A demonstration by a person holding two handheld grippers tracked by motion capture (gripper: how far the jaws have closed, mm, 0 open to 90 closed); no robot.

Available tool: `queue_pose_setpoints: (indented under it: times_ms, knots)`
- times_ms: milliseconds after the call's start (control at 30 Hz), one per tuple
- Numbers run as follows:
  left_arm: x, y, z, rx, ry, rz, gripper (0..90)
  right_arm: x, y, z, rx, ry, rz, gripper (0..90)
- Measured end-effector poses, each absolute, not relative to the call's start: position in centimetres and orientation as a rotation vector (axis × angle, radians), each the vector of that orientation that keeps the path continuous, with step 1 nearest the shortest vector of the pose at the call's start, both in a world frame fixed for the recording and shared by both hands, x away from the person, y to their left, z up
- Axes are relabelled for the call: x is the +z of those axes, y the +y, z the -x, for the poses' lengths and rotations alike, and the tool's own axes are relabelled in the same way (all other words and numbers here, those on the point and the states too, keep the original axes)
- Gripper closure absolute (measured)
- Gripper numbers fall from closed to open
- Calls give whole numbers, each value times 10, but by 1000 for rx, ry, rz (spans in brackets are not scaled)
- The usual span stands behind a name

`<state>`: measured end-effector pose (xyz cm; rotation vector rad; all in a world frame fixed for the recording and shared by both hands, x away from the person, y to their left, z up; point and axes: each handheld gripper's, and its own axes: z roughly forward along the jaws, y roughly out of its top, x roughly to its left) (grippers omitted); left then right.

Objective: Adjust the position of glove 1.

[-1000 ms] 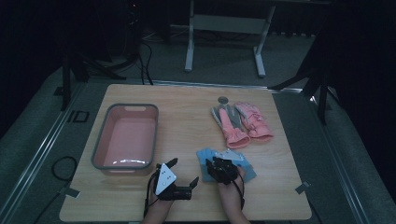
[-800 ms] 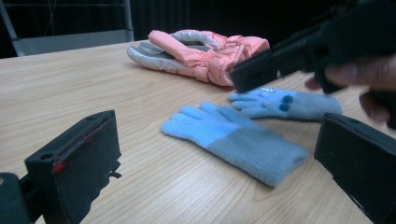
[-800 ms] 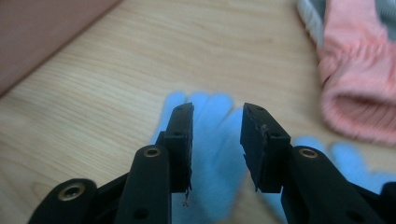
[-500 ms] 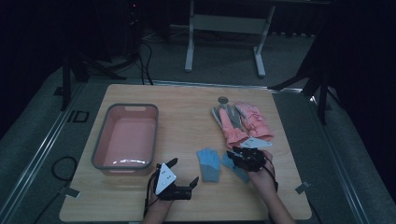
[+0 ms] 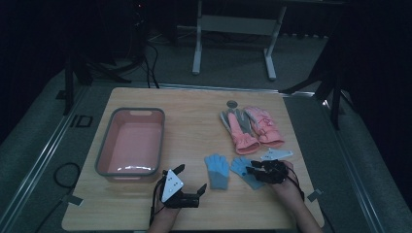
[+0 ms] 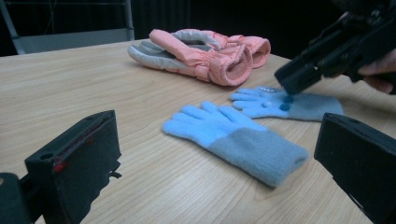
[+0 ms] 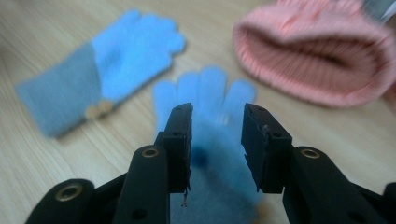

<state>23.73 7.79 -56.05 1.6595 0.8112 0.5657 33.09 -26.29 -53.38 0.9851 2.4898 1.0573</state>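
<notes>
Two blue knit gloves lie flat near the table's front: one (image 5: pixel 217 171) (image 6: pixel 233 135) (image 7: pixel 116 60) on the left, the other (image 5: pixel 243 171) (image 6: pixel 285 102) (image 7: pixel 210 98) just to its right. My right gripper (image 5: pixel 251 170) (image 7: pixel 216 140) (image 6: pixel 296 77) hovers low over the right-hand blue glove, jaws a little apart and open, with nothing pressed between them. My left gripper (image 5: pixel 190 178) (image 6: pixel 219 137) rests at the front edge, pointing towards the left blue glove, jaws wide open and empty.
A pair of pink and grey gloves (image 5: pixel 252 128) (image 6: pixel 205 56) (image 7: pixel 317 60) lies behind the blue ones. A pink basin (image 5: pixel 104 145) stands at the left of the table. A small grey disc (image 5: pixel 232 103) sits near the far edge.
My right hand has moved to the right, off the left blue glove and over the right one. The left gripper has stayed in place.
</notes>
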Motion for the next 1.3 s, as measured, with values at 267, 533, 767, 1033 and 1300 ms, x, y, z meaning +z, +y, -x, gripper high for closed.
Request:
queue_pose_setpoints:
  times_ms: [267, 533, 767, 1033, 1300]
  knots:
    - [-561, 78, -237, 566, 811, -1658, 5, -550, -264, -333, 1051, 2487, -1033, 715]
    - [-561, 78, -237, 566, 814, -1656, 5, -546, -252, -319, 961, 2370, -1122, 866]
    - [-561, 78, -237, 566, 812, -1660, 5, -519, -260, -304, 928, 2200, -1267, 867]
    - [-561, 78, -237, 571, 815, -1658, 5, -508, -276, -301, 962, 2039, -1448, 867]
    - [-561, 77, -237, 573, 814, -1657, 5, -513, -276, -291, 973, 1890, -1602, 866]
